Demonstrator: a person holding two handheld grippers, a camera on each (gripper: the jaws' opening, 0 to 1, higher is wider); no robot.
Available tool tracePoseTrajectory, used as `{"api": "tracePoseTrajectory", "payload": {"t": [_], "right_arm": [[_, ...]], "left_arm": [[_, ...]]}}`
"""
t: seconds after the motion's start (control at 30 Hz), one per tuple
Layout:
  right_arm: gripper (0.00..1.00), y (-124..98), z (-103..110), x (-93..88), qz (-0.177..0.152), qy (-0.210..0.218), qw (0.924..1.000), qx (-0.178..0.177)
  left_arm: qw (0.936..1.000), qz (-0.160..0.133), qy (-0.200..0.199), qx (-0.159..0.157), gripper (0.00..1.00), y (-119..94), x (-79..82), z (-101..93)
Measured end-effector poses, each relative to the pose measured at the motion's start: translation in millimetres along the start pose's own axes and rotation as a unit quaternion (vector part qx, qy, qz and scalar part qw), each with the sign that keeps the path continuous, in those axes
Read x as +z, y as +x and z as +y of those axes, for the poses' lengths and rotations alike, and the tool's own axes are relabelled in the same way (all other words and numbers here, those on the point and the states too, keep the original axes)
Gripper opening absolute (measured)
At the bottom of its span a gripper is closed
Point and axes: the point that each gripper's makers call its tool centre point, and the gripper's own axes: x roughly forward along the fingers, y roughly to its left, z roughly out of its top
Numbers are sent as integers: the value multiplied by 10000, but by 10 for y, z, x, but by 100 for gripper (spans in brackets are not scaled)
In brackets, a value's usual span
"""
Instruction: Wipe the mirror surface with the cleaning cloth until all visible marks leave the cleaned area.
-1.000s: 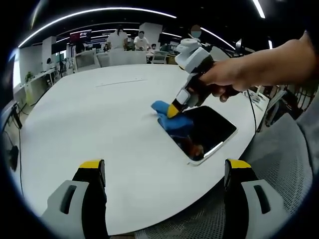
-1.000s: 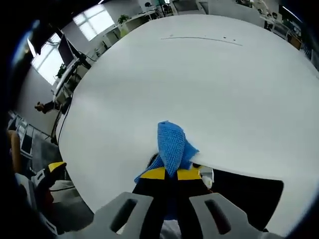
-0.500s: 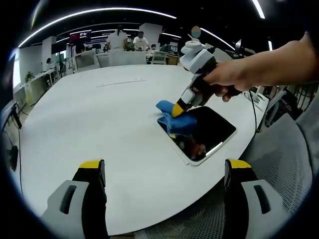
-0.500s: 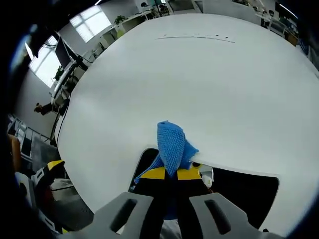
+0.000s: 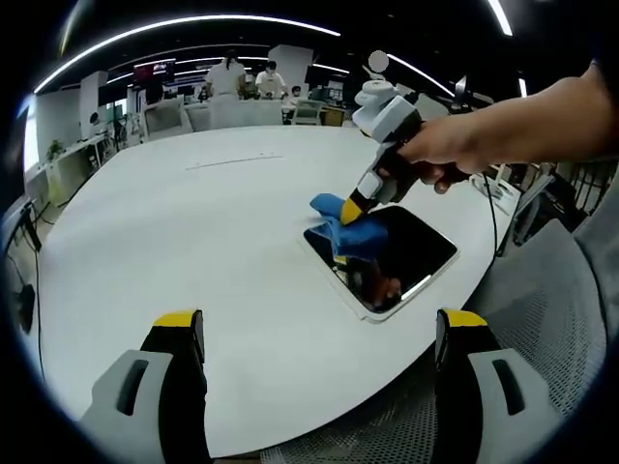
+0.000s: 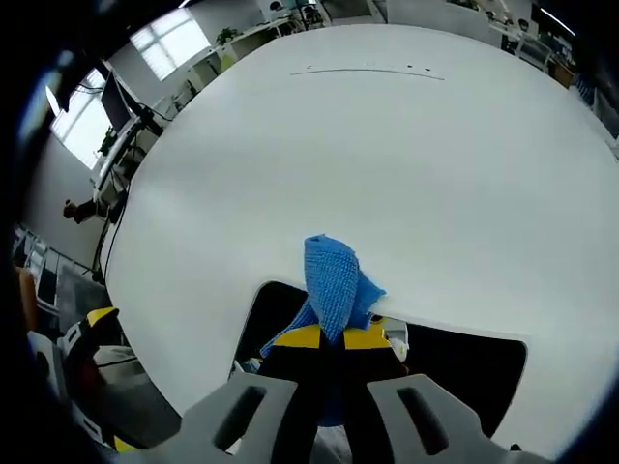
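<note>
In the left gripper view, the right gripper (image 5: 350, 206) comes in from the upper right of the frame, held by a person's hand (image 5: 440, 155), its yellow-tipped jaws angled down onto the mirror (image 5: 406, 253). Those jaws are clenched on the blue cloth (image 5: 348, 227), which is bunched under the tips and pressed against the glass at the mirror's upper left corner. The mirror lies flat on the white counter (image 5: 193, 242), right of centre in the frame and close to the counter's near edge; its dark face reflects a bright ceiling light strip and the cloth itself. Part of the cloth spills past the mirror's frame onto the counter.

At the bottom of the frame, the left gripper (image 5: 319, 338) hangs back, well apart from the mirror, with its two jaws spread wide and nothing between them. A grey mesh chair (image 5: 551, 319) sits at the lower right, and people (image 5: 250, 77) stand far off at the top of the frame.

In the right gripper view, the right gripper (image 6: 332, 337) sits at bottom centre, jaws pinched tight together on the cloth (image 6: 334, 275), which sticks up above the yellow tips. The dark mirror (image 6: 474, 372) stretches across the lower part of the frame on either side of the jaws, with the white counter (image 6: 387, 155) spreading out above it.
</note>
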Motion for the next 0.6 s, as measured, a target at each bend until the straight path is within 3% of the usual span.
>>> {"api": "tracePoseTrajectory", "payload": {"t": [0.5,0.6], "right_arm": [[0,-1,31,-28,-79,-18,9999,-96],[0,-31,42,-83,-115,224,9997,-17]], "left_arm": [[10000,-6,-2,16,99,-2,0,3],[10000,-11,-1,21,99,-2,2,5]]}}
